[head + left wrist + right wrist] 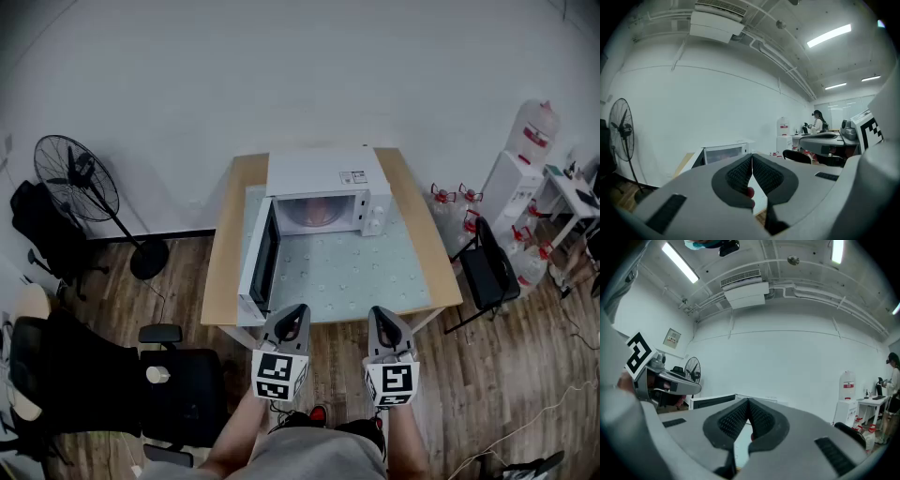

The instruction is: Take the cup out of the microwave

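Since the head view sits so far back, the cup is only a pinkish blur inside the boxy white microwave, whose door hangs open over the pale wood tabletop. Can't make the cup out in either claw view. Left claw and right claw are both clenched on nothing, ribbed dark pads meeting, held at the tabletop's front edge.

Black standing fan by the white wall, black office chair on the wood floor, water dispenser at right, black folding chair beside the desk
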Motion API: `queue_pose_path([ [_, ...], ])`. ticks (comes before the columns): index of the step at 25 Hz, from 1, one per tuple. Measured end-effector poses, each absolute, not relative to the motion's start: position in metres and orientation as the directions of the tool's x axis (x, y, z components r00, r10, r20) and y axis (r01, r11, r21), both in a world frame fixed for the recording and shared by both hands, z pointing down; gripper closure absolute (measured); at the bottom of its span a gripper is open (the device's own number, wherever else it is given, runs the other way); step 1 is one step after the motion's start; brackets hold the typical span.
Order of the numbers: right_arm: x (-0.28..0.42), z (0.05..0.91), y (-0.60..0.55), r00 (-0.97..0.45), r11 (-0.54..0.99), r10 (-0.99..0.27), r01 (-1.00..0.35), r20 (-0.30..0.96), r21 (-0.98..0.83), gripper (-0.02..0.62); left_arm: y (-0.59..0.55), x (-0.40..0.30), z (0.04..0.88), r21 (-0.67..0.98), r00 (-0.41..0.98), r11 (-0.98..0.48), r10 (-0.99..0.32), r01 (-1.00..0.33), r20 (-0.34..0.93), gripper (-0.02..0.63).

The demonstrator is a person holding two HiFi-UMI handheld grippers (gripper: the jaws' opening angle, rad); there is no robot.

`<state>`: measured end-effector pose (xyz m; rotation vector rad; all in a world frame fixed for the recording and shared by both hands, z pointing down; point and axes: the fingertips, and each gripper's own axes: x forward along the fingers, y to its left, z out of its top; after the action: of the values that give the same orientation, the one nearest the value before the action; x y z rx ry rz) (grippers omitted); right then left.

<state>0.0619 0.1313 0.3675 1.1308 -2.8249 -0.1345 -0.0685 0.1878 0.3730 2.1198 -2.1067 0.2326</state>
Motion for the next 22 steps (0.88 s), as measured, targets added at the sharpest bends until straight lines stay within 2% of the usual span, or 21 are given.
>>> queue_pose_path([
  [10, 0.04, 0.372, 0.116, -0.725, 0.727, -0.685, -0.677, 0.064, 0.111, 0.578, 0.172, -0.09, 0.38, 0.01, 0.001, 0.001, -0.977, -1.0, 0.215, 0.583],
  [22, 0.0, 0.384, 0.052, -0.765, 0.768, -0.64, -0.634, 0.079, 0.088, 0.578, 0.12, -0.132, 0.391, 0.014, -0.081, 0.086, -0.97, -0.996, 0.229, 0.581],
])
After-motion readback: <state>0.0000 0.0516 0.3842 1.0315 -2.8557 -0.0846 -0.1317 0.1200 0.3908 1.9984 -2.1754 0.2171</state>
